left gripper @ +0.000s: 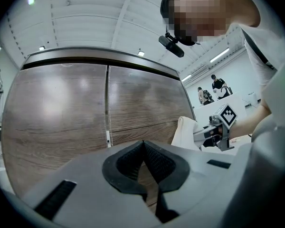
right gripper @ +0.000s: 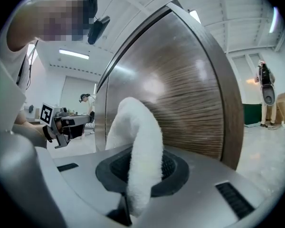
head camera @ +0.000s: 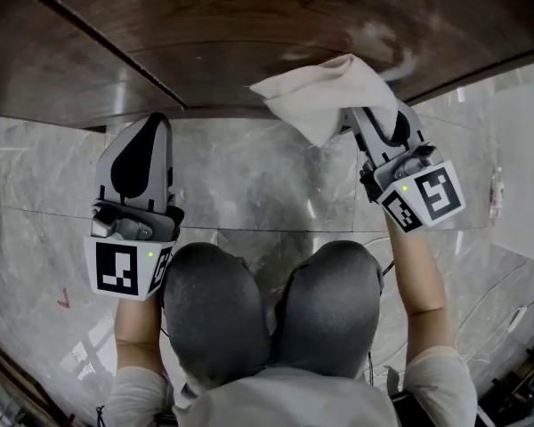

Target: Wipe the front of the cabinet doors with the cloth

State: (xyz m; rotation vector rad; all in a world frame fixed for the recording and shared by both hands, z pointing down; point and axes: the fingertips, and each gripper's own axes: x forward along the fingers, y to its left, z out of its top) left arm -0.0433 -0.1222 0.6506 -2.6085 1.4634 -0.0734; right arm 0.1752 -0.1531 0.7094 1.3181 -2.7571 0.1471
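While my right gripper [head camera: 372, 121] pinches the cloth [head camera: 325, 96] by one bunched end, I hold it low against the cabinet doors [head camera: 205, 25], right of their seam [head camera: 116, 47] (real contact I cannot confirm). To wipe well I should flatten the fold onto the wood and sweep with the grain in overlapping passes. The cloth's long axis lies along the door front, free corner pointing toward the seam. My left gripper [head camera: 147, 136], jaws closed on nothing, hovers nearer the seam.
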